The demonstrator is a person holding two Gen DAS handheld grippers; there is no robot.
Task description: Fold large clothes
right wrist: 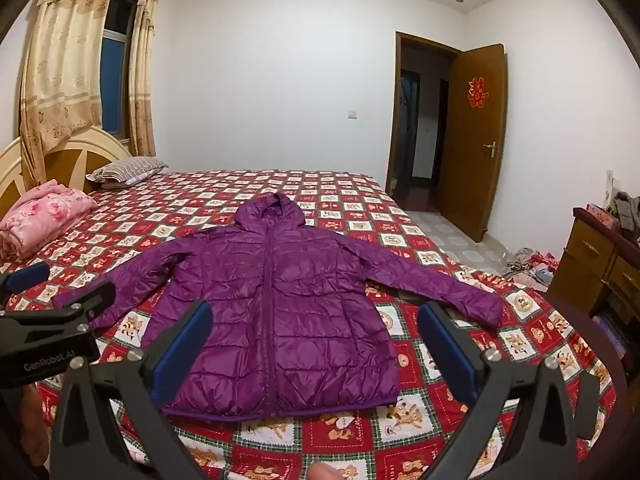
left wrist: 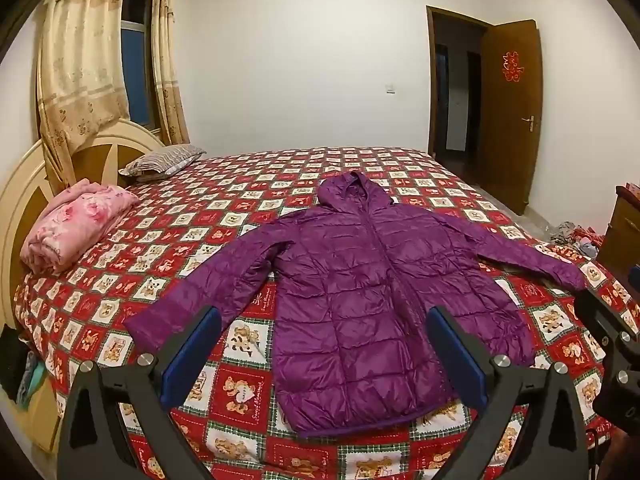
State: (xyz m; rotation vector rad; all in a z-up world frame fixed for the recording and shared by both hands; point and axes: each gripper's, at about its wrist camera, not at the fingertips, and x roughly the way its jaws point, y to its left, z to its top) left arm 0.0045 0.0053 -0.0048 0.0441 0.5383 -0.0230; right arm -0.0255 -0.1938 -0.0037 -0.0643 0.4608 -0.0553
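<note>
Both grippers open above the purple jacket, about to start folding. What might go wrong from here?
The jacket is puffy, shiny quilted fabric, so a fold may slip or spring back open. Its sleeves are spread wide; the right gripper and left gripper hover near the hem, so reaching the cuffs may drag the body askew.

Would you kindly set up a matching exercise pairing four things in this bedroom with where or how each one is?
Things:
1. purple quilted hooded jacket
2. pink floral folded blanket
3. striped pillow
4. brown wooden door

States:
A. standing open, with a red paper decoration on it
B. at the headboard, nearest the curtained window
C. spread flat, zipped, sleeves out
D. bundled at the bed's head end, nearer the camera

Pairs: 1-C, 2-D, 3-B, 4-A
</note>
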